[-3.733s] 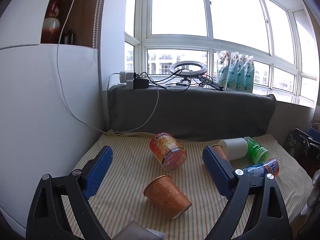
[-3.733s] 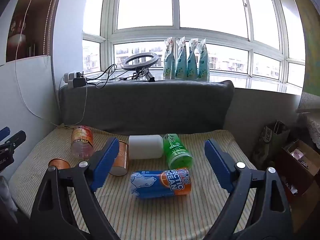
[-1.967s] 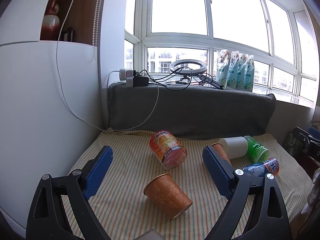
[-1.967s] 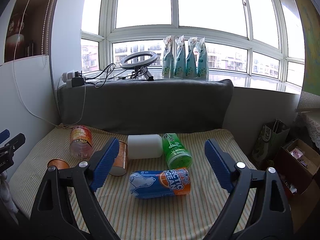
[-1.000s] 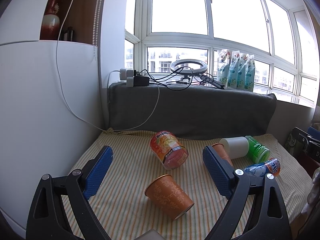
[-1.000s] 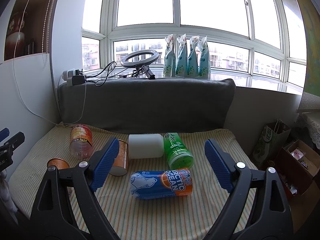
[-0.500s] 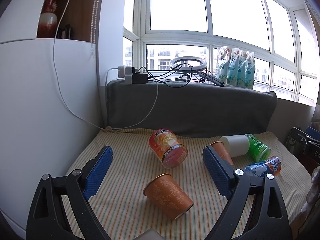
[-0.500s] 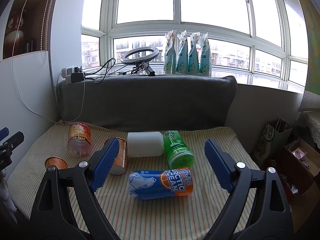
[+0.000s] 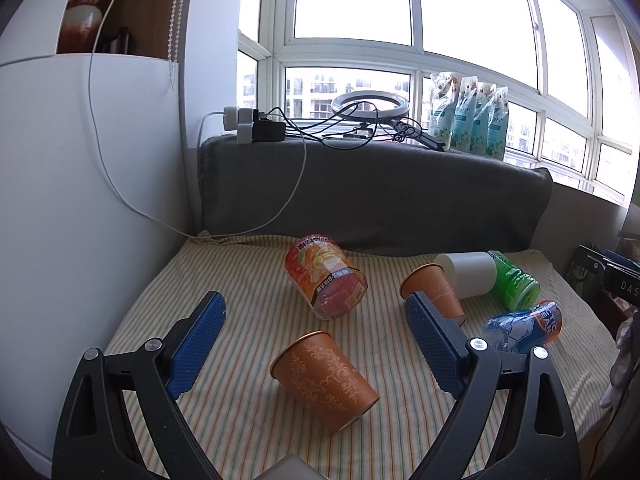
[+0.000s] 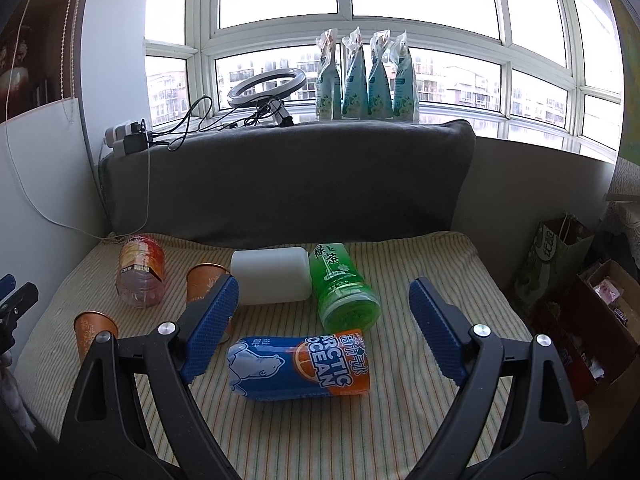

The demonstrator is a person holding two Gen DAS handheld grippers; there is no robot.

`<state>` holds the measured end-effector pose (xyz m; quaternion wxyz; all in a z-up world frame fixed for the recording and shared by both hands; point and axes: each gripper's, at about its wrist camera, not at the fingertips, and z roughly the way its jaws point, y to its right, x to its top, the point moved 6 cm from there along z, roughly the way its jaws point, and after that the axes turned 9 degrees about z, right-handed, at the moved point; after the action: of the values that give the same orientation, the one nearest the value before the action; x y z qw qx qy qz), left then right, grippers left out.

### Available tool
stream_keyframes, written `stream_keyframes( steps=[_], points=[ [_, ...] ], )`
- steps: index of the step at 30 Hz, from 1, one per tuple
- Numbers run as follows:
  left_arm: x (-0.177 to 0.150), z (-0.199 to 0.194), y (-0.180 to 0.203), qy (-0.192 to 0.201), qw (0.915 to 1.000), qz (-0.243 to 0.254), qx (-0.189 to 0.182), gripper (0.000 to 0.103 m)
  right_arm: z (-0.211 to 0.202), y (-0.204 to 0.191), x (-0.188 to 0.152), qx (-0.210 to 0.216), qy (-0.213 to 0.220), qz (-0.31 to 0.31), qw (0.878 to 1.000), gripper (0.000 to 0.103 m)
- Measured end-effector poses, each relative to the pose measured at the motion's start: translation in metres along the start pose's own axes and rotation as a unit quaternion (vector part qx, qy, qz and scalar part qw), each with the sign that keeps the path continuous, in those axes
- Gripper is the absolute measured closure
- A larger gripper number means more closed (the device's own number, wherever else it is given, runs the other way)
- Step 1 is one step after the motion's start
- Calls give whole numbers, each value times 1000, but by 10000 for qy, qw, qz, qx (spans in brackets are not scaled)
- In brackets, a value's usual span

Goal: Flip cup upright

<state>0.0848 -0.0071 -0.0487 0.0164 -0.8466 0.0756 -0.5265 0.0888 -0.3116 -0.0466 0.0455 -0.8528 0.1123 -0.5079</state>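
Observation:
Several cups lie on their sides on a striped cloth (image 9: pixel 248 320). An orange patterned cup (image 9: pixel 324 380) lies in front of my open, empty left gripper (image 9: pixel 316 340); it also shows in the right wrist view (image 10: pixel 94 334). A second orange cup (image 9: pixel 434 290) lies behind the left gripper's right finger. A blue Arctic Ocean cup (image 10: pixel 300 368) lies just ahead of my open, empty right gripper (image 10: pixel 324 328). A green tea cup (image 10: pixel 342 288), a white cup (image 10: pixel 272 276) and a clear orange-label cup (image 10: pixel 140 270) lie farther back.
A grey cushion (image 9: pixel 372 196) backs the cloth, with a ring light (image 9: pixel 372 106), chargers and cables on the sill. A white cabinet wall (image 9: pixel 80 184) stands at the left. A paper bag (image 10: pixel 556 256) and a cardboard box (image 10: pixel 600 312) stand off the right edge.
Both views have dropped and moved slightly closer to the cups. No cup has moved. Both grippers stay open.

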Motion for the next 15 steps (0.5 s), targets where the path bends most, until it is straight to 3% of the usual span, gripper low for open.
stream_keyframes(
  steps=[5, 15],
  points=[
    [5, 6, 13, -71, 9998, 82, -140, 11, 11, 15, 1, -57, -103, 80, 9999, 13],
    [18, 34, 56, -480, 9954, 142, -819, 11, 23, 46, 1, -176, -172, 232, 9994, 13]
  ],
)
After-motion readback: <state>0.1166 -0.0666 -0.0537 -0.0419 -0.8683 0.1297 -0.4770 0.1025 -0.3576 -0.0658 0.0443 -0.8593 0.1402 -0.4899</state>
